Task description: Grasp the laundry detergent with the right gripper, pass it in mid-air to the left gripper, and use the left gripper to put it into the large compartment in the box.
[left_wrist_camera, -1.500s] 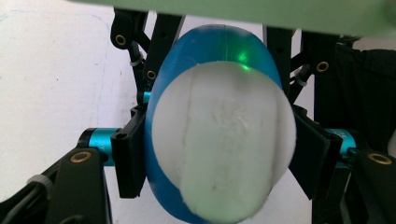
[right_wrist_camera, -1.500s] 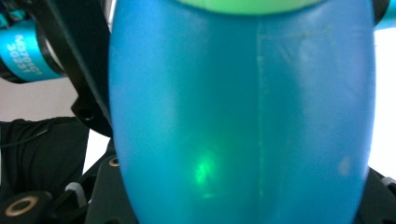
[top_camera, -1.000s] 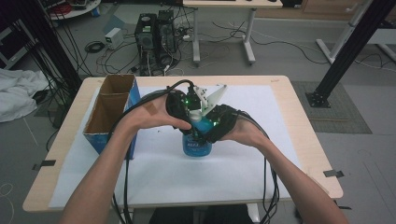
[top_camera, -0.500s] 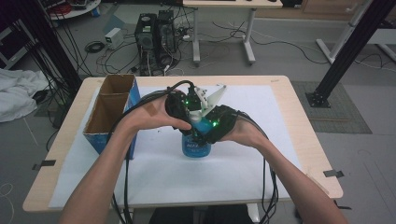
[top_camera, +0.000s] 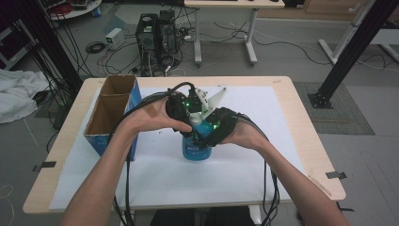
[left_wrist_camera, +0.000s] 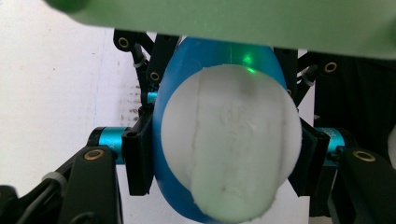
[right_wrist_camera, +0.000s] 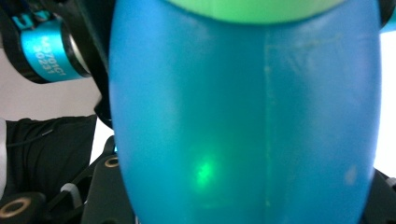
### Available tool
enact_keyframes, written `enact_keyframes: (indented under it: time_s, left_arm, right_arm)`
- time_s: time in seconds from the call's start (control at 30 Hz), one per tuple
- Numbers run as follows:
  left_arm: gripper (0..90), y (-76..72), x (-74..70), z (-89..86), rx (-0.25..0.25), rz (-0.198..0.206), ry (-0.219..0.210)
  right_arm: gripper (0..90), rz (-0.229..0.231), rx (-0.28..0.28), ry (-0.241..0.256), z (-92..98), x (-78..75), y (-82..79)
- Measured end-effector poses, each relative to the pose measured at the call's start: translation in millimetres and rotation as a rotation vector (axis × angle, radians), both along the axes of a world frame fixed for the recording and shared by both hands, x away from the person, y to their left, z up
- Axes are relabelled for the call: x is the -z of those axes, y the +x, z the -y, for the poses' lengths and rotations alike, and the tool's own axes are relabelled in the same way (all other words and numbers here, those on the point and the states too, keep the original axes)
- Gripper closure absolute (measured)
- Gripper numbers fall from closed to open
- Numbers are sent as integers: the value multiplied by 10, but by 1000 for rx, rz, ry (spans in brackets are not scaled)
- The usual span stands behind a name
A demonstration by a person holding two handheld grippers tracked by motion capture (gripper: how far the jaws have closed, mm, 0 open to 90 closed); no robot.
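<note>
The bottle [top_camera: 196, 149] I hold is smooth, glossy blue plastic with a matt, rough white cap [left_wrist_camera: 231, 144]. My tabletop [top_camera: 301, 127] is pale wood under white paper; the box [top_camera: 110, 117] is brown cardboard.

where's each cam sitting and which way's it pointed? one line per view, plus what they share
High view: above the person's side of the table, looking forward and down; both forearms, left gripper and right gripper meet over the blue bottle.
Left gripper view: rides the left gripper, looks onto the bottle's white cap; own black jaws flank it.
Right gripper view: rides the right gripper, pressed close to the bottle's side.
Shared: the blue bottle.
</note>
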State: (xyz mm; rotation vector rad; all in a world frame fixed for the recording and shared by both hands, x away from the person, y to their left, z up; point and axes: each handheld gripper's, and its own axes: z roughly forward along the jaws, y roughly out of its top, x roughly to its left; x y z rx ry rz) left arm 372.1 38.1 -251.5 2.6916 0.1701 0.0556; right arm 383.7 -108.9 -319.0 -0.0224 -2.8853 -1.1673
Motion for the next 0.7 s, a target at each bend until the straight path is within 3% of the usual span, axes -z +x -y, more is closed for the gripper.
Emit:
enact_keyframes:
  time_s: [0.3, 0.7]
  left_arm:
    - [377, 9, 26, -27, -12, 6, 2]
    - [377, 12, 32, -68, -26, -5, 6]
  right_arm:
    - [386, -15, 16, 39, 42, -44, 24]
    - [334, -2, 16, -3, 41, -5, 15]
